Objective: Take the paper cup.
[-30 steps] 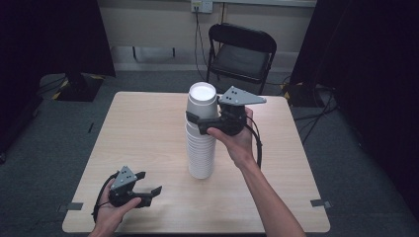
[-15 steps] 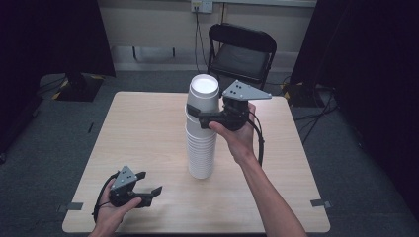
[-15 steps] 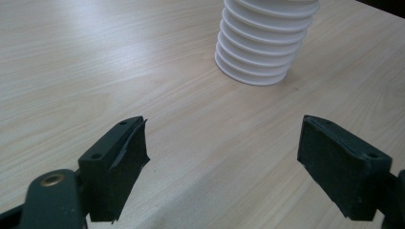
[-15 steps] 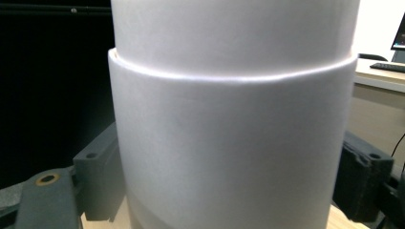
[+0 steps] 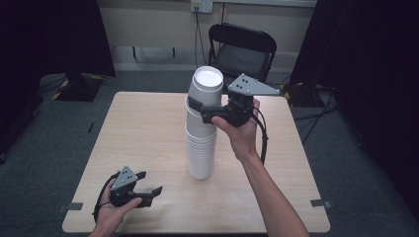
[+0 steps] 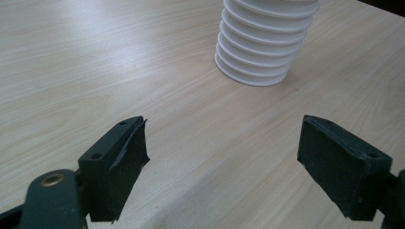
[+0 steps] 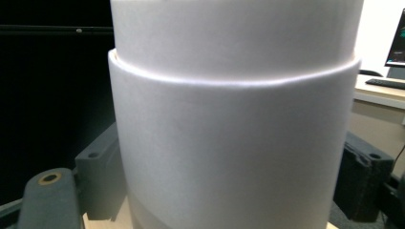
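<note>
Near the middle of the pale wooden table [image 5: 138,128] stands a tall stack of white ribbed paper cups [image 5: 201,148], its long axis upright, open mouth up, base on the tabletop. Up the stack, the upper white cups [image 5: 206,91] sit raised, showing smooth wall above the next rim. The right gripper [image 5: 205,111], held in the person's right hand [image 5: 242,131], grips these upper cups, one black jaw on each side pressing the wall. By the table's near left corner, the left gripper [image 5: 148,185] rests in the left hand [image 5: 111,212], well apart from the stack, jaws spread with nothing between. Beyond the far edge stands a black folding chair [image 5: 242,49].
</note>
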{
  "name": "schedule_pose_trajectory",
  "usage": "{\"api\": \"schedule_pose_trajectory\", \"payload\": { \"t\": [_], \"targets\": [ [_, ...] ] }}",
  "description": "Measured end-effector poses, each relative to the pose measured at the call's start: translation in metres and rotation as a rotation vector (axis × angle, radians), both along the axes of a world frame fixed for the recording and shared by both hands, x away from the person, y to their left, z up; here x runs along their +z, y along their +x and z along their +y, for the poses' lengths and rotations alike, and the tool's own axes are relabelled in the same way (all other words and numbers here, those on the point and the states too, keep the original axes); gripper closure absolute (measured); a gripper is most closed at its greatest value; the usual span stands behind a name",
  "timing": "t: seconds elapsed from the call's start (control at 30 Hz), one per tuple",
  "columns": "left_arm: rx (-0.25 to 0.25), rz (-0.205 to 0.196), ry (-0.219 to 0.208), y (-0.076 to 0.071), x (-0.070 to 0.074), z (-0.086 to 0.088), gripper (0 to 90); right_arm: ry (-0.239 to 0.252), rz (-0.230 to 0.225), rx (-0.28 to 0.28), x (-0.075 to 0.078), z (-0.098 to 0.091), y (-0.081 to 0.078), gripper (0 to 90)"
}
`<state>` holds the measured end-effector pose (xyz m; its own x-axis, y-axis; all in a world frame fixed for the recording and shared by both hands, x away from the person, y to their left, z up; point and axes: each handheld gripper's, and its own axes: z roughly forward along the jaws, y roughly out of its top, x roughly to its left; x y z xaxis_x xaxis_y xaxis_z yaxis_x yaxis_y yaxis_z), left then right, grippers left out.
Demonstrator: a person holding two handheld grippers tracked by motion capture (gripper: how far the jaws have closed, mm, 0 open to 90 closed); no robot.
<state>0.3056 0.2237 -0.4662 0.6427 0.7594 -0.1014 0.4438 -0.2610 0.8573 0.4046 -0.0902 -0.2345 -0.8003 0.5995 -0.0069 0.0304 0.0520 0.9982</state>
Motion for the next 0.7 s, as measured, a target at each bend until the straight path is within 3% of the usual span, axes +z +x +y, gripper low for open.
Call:
{"api": "schedule_pose_trajectory", "payload": {
  "t": [0.5,0.7],
  "targets": [
    [0.008,-0.012,0.005,0.0,0.0,0.0,16.9,0.033,-0.027,-0.013,0.014,-0.013,-0.011,15.6],
    [0.006,-0.044,0.011,-0.001,0.001,-0.001,17.0,0.045,-0.033,-0.025,0.016,-0.024,-0.015,15.7]
  ]
}}
